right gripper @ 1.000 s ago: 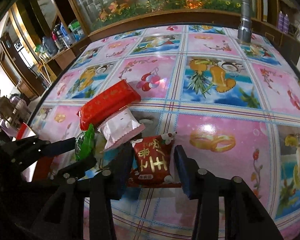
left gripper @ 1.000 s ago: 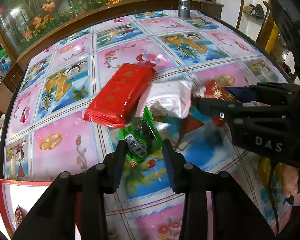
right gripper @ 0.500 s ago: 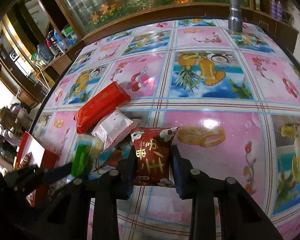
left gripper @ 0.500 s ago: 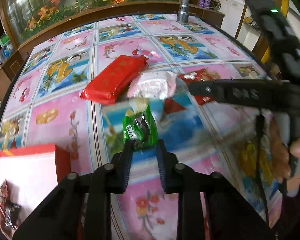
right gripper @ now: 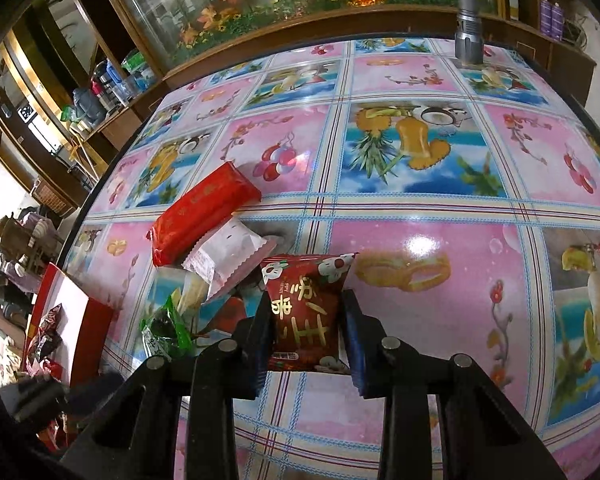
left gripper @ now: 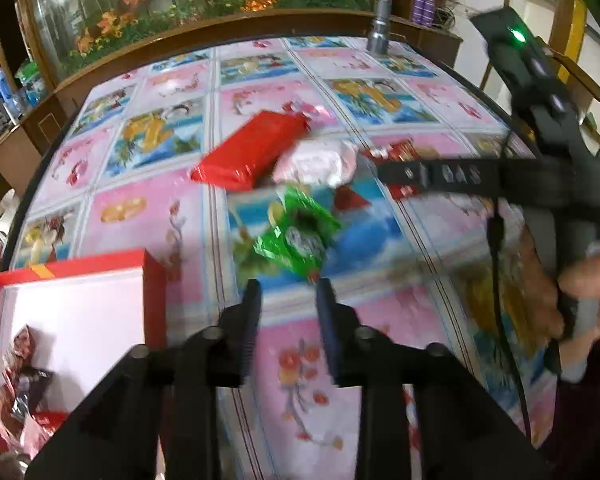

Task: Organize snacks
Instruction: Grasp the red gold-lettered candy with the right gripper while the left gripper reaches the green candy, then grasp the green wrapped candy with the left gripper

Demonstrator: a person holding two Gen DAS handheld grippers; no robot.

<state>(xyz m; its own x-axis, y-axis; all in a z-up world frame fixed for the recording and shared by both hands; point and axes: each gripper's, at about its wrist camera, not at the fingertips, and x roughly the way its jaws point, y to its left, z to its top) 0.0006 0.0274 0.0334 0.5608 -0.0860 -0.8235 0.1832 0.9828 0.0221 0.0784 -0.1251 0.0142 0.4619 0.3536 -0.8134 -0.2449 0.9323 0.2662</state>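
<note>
Right tongs [right gripper: 306, 320] squeeze the dark red snack bag [right gripper: 304, 312] low in the middle of their view, likely so it can go to the red box [right gripper: 94, 326] at the lower left. Left tongs [left gripper: 289, 286] are opening, and the green snack bag [left gripper: 296, 236] sits just past their tips, not pinched.

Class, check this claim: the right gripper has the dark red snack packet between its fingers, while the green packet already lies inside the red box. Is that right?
Not quite. The right gripper does hold the dark red snack packet, but the green packet is not in the red box; it lies on the tablecloth beside it, ahead of the left gripper, as the left wrist view shows.
</note>
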